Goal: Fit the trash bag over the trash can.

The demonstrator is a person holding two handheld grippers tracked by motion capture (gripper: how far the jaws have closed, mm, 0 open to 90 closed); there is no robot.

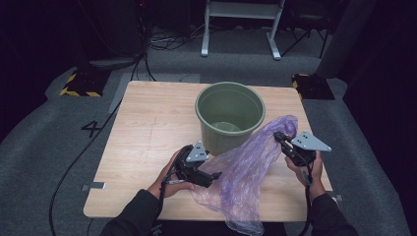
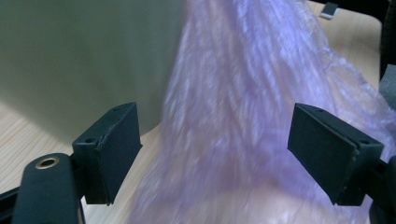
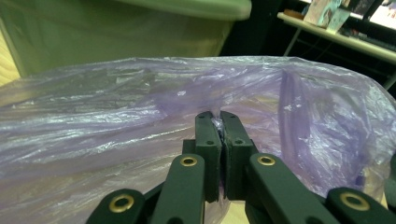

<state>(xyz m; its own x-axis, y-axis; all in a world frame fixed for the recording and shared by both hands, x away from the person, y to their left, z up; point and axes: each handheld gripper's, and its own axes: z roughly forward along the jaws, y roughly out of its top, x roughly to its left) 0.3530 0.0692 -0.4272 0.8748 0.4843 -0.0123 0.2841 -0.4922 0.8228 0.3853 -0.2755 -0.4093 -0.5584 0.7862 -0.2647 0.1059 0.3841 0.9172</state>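
High view: the bag (image 1: 246, 172) hides part of the bucket (image 1: 229, 117). The right gripper (image 1: 280, 137) pinches bag film. The left gripper (image 2: 215, 154) gapes around blurred bag.

The bag (image 1: 246, 169) is thin, translucent purple plastic film, crinkled and faintly glossy where light catches its folds. The bucket (image 1: 229, 117) looks like smooth green plastic with a dull sheen. The tabletop (image 1: 147, 128) shows pale wood grain with a matt finish. The right gripper (image 3: 220, 122) has matt black fingers (image 3: 208, 140) set with small brass-coloured rivets; the left gripper (image 2: 219, 149) has matt black pads (image 2: 116, 140).
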